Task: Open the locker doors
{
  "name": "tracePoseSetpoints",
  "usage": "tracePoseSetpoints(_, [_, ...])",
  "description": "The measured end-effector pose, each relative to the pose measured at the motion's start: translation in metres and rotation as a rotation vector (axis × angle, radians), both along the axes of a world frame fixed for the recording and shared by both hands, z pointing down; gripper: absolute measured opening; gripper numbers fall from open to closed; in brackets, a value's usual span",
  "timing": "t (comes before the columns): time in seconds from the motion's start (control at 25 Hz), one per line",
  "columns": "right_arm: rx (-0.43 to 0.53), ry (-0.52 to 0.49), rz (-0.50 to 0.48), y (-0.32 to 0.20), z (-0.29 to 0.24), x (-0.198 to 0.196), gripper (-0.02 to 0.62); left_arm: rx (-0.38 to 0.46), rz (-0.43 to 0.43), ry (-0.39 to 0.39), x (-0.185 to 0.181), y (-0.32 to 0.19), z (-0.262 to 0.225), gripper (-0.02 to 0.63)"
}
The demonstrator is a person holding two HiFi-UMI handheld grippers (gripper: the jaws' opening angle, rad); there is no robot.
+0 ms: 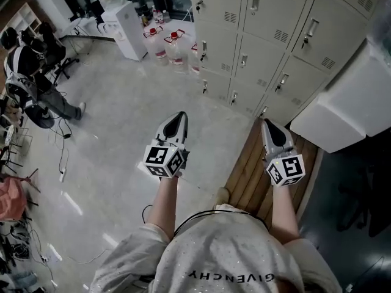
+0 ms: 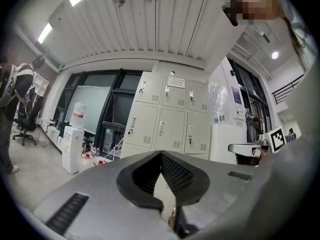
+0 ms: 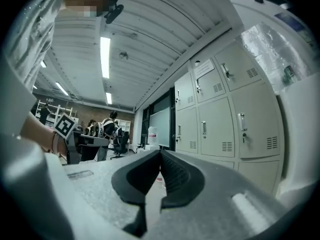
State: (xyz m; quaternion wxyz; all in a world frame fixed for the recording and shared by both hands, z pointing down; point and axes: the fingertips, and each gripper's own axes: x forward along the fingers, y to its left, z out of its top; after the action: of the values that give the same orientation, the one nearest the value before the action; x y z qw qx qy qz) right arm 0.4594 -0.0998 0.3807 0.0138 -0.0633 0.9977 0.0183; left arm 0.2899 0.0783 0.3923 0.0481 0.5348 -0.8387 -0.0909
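Observation:
A bank of beige lockers point(image 1: 263, 35) stands ahead of me with all doors closed, each door bearing a small metal handle point(image 1: 311, 28). The same lockers point(image 2: 167, 116) show in the left gripper view, and the lockers point(image 3: 220, 114) fill the right side of the right gripper view. My left gripper point(image 1: 181, 116) hovers over the floor, well short of the lockers, its jaws together and empty. My right gripper point(image 1: 266, 124) is held level with it to the right, also shut on nothing, nearer the bottom row of doors.
A white appliance point(image 1: 345, 102) stands at the right beside the lockers. A wooden bench point(image 1: 250, 170) lies under my right arm. A water dispenser point(image 1: 125, 26) and water jugs point(image 1: 174, 47) sit at the back. People sit at desks point(image 1: 30, 72) on the left, with cables on the floor.

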Motion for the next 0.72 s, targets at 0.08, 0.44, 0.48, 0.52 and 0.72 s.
tracePoseSetpoints(0.08, [-0.014, -0.014, -0.028, -0.011, 0.001, -0.019, -0.003, 0.003, -0.017, -0.006, -0.016, -0.009, -0.001, -0.002])
tracePoseSetpoints(0.44, [-0.051, -0.003, -0.124, -0.04, 0.008, -0.09, 0.0, -0.001, -0.1, 0.004, -0.069, -0.023, 0.004, -0.002])
tracePoseSetpoints(0.48, [-0.054, 0.001, -0.135, -0.038, 0.009, -0.096, 0.0, -0.005, -0.11, 0.01, -0.073, -0.022, 0.005, -0.002])
tracePoseSetpoints(0.52, [-0.058, 0.005, -0.145, -0.037, 0.011, -0.102, 0.0, -0.009, -0.118, 0.015, -0.078, -0.02, 0.007, -0.002])
tracePoseSetpoints(0.72, [-0.07, 0.019, -0.153, -0.044, 0.029, -0.146, 0.0, -0.013, -0.106, 0.015, -0.12, -0.032, 0.02, -0.002])
